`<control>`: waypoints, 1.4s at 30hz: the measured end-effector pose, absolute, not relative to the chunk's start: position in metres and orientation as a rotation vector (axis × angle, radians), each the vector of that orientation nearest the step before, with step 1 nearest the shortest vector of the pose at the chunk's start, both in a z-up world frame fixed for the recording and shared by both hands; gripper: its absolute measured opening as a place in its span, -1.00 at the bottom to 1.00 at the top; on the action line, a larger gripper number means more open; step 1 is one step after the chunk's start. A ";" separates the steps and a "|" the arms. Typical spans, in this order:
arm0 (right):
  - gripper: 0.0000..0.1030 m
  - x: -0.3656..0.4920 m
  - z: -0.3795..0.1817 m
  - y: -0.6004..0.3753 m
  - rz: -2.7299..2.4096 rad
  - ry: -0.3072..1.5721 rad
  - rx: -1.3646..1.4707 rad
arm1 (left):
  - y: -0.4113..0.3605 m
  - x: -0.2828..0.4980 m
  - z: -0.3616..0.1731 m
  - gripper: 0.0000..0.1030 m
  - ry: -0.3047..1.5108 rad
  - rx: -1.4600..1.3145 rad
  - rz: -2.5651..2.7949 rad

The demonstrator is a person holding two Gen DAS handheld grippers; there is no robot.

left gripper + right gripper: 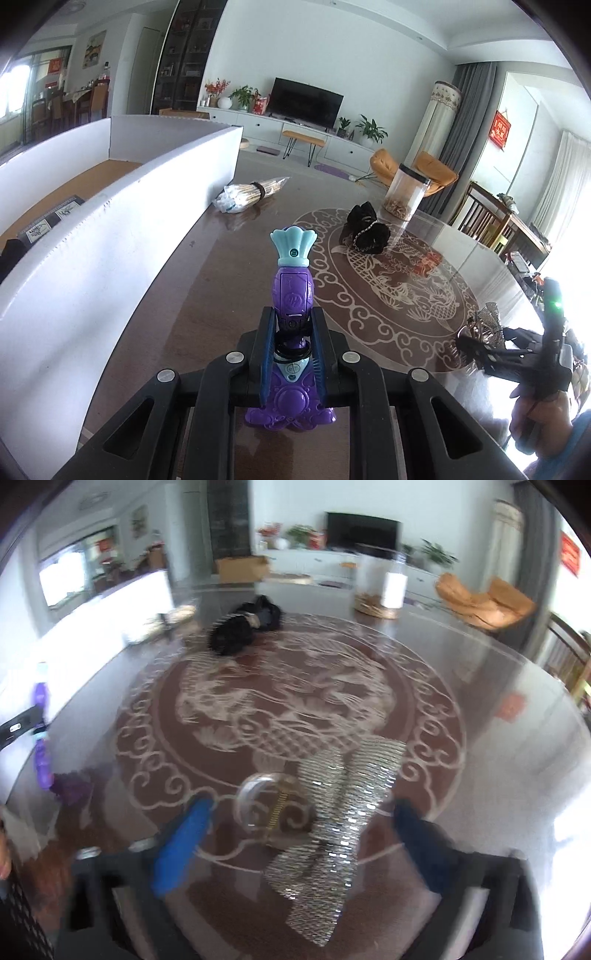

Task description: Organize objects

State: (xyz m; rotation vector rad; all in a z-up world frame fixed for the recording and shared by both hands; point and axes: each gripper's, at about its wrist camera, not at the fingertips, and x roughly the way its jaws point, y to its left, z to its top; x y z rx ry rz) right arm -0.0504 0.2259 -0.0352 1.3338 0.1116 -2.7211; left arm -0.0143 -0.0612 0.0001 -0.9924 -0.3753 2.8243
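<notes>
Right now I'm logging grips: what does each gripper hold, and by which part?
The left gripper clamps the purple toy at its narrow waist. The right gripper's fingers straddle the silver bow hair clip without touching it, so it holds nothing.

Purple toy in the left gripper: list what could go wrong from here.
1. The left gripper pinches the purple toy only at its narrow waist, so it could pivot or slip on the way to the white box.
2. The right gripper straddles the sequin bow on the glossy table; the bow may slide away.
</notes>
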 end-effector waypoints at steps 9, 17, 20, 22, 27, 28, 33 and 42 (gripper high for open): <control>-0.05 -0.036 0.009 0.222 -2.705 -0.072 1.241 | -0.088 0.035 0.047 -0.66 -0.524 -0.751 2.855; -0.05 -0.058 0.100 0.085 -2.499 0.000 0.913 | -0.187 0.055 0.118 -0.67 -0.714 -0.571 2.966; -0.05 -0.068 0.123 0.014 -2.379 0.019 0.843 | -0.229 0.045 0.121 -0.67 -0.698 -0.680 3.046; -0.05 -0.075 0.131 -0.029 -2.301 0.037 0.819 | -0.262 0.032 0.114 -0.67 -0.700 -0.814 3.091; -0.03 -0.095 0.113 -0.141 -2.133 0.172 0.890 | -0.309 -0.003 0.074 -0.67 -0.766 -1.220 3.035; 0.03 -0.098 0.105 -0.155 -2.110 0.193 0.924 | -0.314 -0.008 0.066 -0.65 -0.788 -1.292 3.004; 0.53 -0.110 0.066 -0.184 -2.060 0.199 1.074 | -0.319 -0.014 0.045 0.37 -0.776 -1.466 2.985; 0.95 -0.079 0.059 -0.068 -2.274 0.118 0.906 | -0.270 0.023 0.073 0.44 -0.667 -1.147 3.142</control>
